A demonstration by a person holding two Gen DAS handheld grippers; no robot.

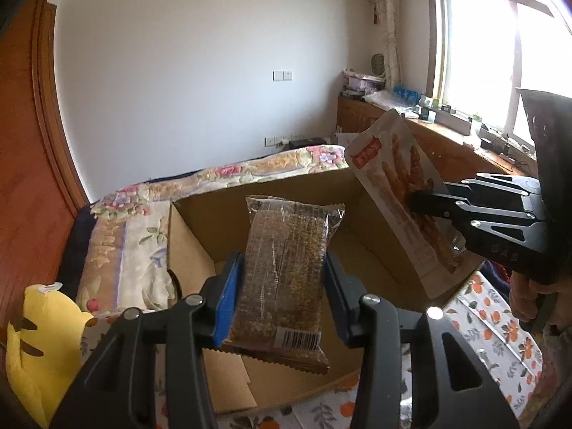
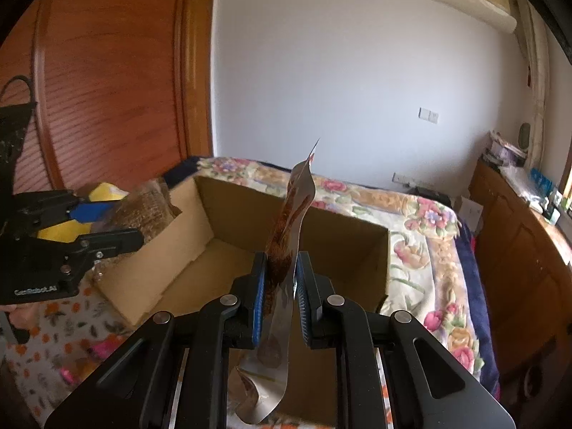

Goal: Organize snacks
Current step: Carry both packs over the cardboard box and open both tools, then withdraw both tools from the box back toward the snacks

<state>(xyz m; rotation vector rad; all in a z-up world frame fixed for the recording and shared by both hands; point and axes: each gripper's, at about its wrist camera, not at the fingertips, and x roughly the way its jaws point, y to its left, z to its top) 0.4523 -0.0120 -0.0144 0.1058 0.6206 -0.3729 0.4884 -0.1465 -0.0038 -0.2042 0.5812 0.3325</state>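
Here each gripper clamps a snack above the box (image 1: 200,228): left gripper (image 1: 284,296) the grain bar (image 1: 282,279), right gripper (image 2: 280,304) the pouch (image 2: 286,243).

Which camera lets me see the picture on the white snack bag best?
The left wrist view: the white snack bag faces it, showing its printed front. The right wrist view sees that bag only edge-on, clamped in the right tool.

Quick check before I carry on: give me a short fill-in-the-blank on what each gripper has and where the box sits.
1. The left gripper is shut on a clear ____ bar packet.
2. The right gripper pinches a flat pouch printed with fried ____.
3. Both snacks hang above an open ____ box.

Missing: grain; sticks; cardboard
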